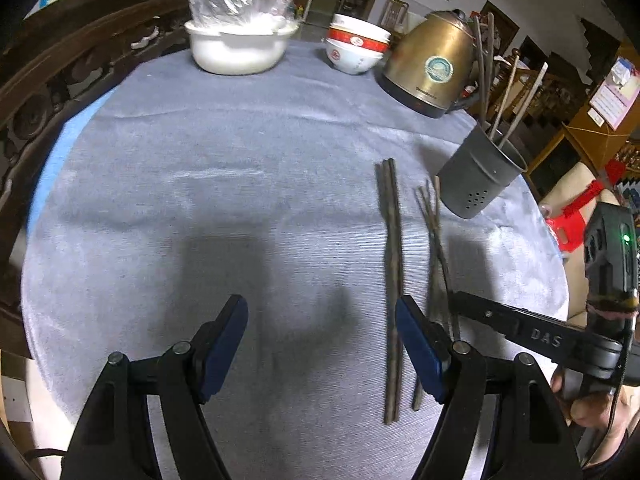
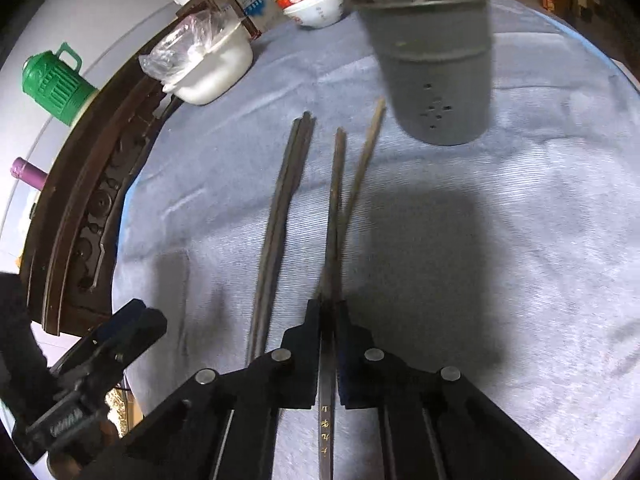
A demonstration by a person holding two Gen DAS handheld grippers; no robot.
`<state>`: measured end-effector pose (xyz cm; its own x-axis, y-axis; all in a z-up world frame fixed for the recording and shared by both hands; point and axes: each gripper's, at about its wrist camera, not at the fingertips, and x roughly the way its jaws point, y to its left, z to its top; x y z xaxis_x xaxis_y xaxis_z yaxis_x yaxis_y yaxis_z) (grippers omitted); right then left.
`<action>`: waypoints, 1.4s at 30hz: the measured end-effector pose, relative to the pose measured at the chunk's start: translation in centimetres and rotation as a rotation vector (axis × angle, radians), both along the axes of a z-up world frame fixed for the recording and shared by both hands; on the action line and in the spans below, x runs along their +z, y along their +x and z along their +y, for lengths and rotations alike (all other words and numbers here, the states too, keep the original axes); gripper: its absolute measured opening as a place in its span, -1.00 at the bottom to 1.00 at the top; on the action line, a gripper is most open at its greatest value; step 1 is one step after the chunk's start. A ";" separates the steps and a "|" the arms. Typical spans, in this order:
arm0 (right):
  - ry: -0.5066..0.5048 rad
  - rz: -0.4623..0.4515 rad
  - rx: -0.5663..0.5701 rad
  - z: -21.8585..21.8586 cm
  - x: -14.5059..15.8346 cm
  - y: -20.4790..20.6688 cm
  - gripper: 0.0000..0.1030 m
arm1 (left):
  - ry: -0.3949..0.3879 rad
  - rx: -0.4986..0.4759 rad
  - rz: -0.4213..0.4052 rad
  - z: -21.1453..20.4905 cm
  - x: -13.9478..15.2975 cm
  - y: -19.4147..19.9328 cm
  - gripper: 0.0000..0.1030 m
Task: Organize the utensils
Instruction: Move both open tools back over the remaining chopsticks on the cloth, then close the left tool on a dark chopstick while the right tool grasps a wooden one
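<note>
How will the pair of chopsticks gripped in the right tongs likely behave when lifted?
The chopsticks look thin and stiff, so probably light and unbending. Their far tips already splay apart, so one may pivot or slip. The right tongs grip near one end, so the long free part may droop.

**Grippers and hand: pose and state**

Left gripper (image 1: 322, 312): jaws spread wide, blue-padded fingers (image 1: 224, 344) well apart, nothing between them; held low over the table, pointing forward. Seen in the right wrist view at lower left (image 2: 132, 320), black body tilted upward to the right.

Right gripper (image 2: 329, 308): jaws drawn together, clamped on a chopstick pair (image 2: 338, 200) running straight out ahead between the fingers. Seen in the left wrist view (image 1: 460, 300) coming in from the right, arm marked "DAS", tip low near the table.

Right hand (image 1: 588, 404): bare fingers wrapped on the grip, partly visible at lower right edge.
</note>
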<state>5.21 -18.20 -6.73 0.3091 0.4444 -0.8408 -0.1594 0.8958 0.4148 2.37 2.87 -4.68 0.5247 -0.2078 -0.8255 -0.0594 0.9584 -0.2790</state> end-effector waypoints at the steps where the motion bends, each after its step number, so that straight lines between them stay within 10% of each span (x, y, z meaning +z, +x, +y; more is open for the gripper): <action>1: 0.001 -0.003 -0.007 -0.6 0.2 -0.1 -0.86 | -0.004 -0.009 0.001 -0.3 0.0 0.3 0.48; 10: 0.018 0.009 -0.063 -3.7 0.2 0.3 -0.80 | 0.023 -0.079 0.059 -3.4 -0.7 3.8 0.48; 16: 0.059 0.020 -0.011 -2.1 0.0 0.5 -0.78 | 0.014 -0.120 0.177 -4.4 -2.7 5.7 -0.52; 20: 0.063 0.039 -0.032 -2.7 -0.7 0.4 -0.78 | -0.022 -0.138 0.174 -4.1 -2.9 5.7 -0.71; 37: 0.062 0.045 -0.031 -3.1 -0.5 -0.3 -0.78 | -0.121 0.035 0.241 0.2 -3.1 3.0 -0.91; 42: 0.040 0.041 -0.016 -1.6 0.2 1.1 -0.78 | -0.121 0.062 0.241 1.4 -2.3 2.1 -0.43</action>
<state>6.26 -19.84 -6.53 0.2819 0.4728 -0.8348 -0.1275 0.8809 0.4559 4.44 4.31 -7.00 0.3312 -0.2861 -0.8991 -0.1951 0.9115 -0.3620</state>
